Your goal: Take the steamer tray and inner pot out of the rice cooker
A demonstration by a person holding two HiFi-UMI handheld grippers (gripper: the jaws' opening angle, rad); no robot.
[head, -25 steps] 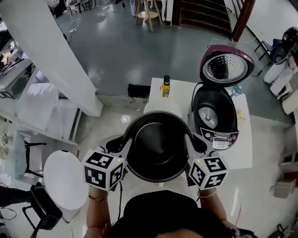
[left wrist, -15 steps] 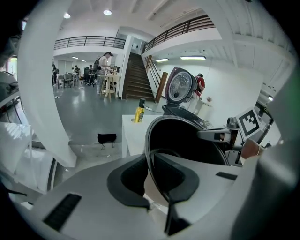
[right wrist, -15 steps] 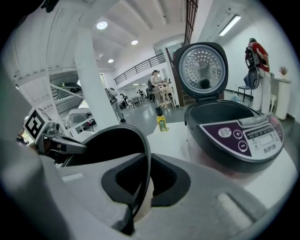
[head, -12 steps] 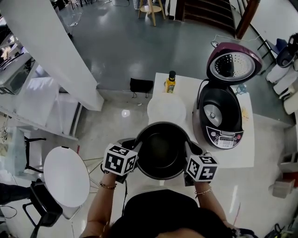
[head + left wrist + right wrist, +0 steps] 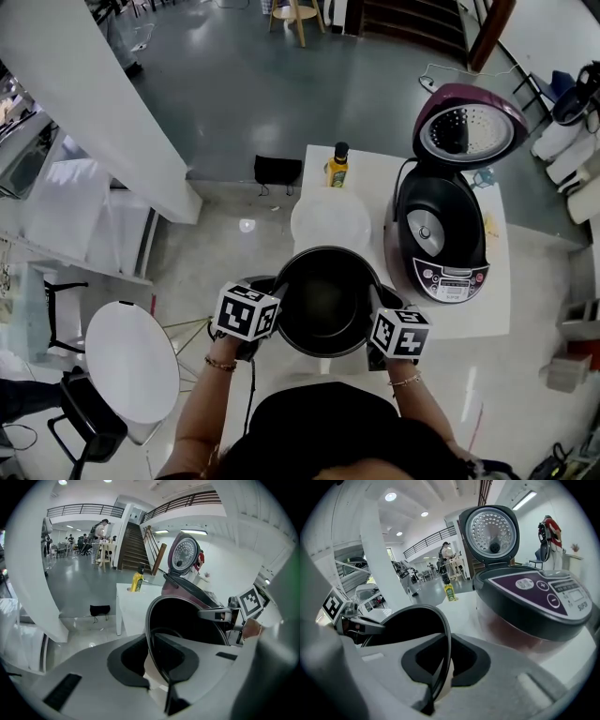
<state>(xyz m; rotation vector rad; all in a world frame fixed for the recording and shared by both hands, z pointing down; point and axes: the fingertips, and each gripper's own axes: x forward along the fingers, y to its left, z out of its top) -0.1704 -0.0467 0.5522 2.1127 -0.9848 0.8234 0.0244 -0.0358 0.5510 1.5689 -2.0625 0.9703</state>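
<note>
The black inner pot (image 5: 326, 302) hangs just above the near end of the white table (image 5: 497, 300), left of the rice cooker (image 5: 441, 239). My left gripper (image 5: 278, 298) is shut on the pot's left rim, and my right gripper (image 5: 376, 302) is shut on its right rim. In the left gripper view the thin rim (image 5: 151, 634) runs between the pads of the left gripper (image 5: 157, 652). The right gripper view shows that rim (image 5: 446, 634) pinched in the right gripper (image 5: 442, 662). The white steamer tray (image 5: 330, 223) lies on the table behind the pot. The cooker's lid (image 5: 467, 127) stands open.
A yellow bottle (image 5: 337, 166) stands at the table's far edge. On the floor lies a black bag (image 5: 277, 171). A round white stool (image 5: 131, 358) and a dark chair stand at the lower left. A white slanted beam (image 5: 103, 112) crosses the left side.
Both grippers have come down with the pot between them, from up near the head camera to just over the table. Their hold on the rim is unchanged.
</note>
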